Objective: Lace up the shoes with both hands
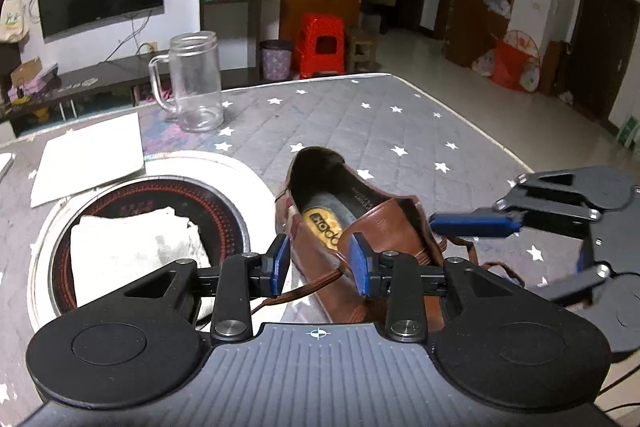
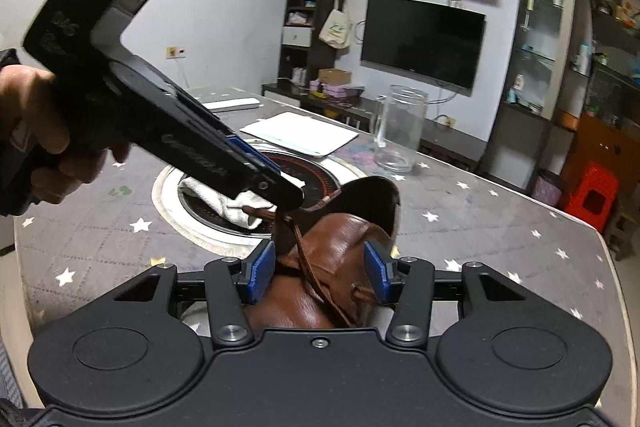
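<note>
A brown leather shoe [image 1: 372,215] lies on the grey star-patterned table cover [image 1: 360,115], its opening facing away in the left wrist view. My left gripper [image 1: 319,264] is open at the shoe's near side, and a brown lace [image 1: 304,289] runs loose between its blue pads. In the right wrist view my right gripper [image 2: 319,273] is open and straddles the shoe's [image 2: 340,239] front, where the laces [image 2: 308,263] cross. The left gripper [image 2: 288,193] reaches in from the upper left, held by a hand [image 2: 36,115]. A blue finger [image 1: 476,223] of the right gripper shows beside the shoe.
An empty glass mug [image 1: 196,83] stands at the table's far side beside a white sheet of paper [image 1: 88,155]. A round inset cooker with a white rim [image 1: 224,163] holds a white cloth [image 1: 132,247] left of the shoe. The table's edge runs along the right.
</note>
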Tool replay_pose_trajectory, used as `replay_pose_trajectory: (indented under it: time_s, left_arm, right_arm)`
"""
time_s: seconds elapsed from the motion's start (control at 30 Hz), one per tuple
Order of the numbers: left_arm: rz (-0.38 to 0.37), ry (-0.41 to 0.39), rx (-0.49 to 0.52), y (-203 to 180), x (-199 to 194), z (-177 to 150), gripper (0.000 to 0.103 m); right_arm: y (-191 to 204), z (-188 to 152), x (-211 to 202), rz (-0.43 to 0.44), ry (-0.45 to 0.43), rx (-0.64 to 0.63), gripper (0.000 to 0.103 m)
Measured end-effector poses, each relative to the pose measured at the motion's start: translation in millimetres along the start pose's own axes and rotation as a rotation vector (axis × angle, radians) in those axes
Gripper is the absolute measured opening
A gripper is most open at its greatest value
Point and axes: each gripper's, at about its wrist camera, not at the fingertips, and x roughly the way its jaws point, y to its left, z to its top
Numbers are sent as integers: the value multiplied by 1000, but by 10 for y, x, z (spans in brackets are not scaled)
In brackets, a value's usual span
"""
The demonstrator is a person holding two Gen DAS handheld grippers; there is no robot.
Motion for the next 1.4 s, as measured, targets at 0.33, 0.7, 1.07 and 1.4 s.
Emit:
replay_pose_trajectory:
  time_s: [0.33, 0.7, 1.07, 1.4]
  left_arm:
    - [-21, -18, -16, 59, -6, -25, 35]
    - [-1, -15, -6, 38, -1, -13, 39]
    - [11, -17, 25, -11, 32, 9, 39]
    - [35, -14, 93, -116, 61, 39, 39]
  right_arm:
    - [57, 103, 294, 61, 73, -82, 21]
    - [211, 58, 373, -5, 66, -137, 2]
    - [3, -8, -160, -288, -24, -143, 2]
    - [-300, -268, -390, -433, 58, -69, 2]
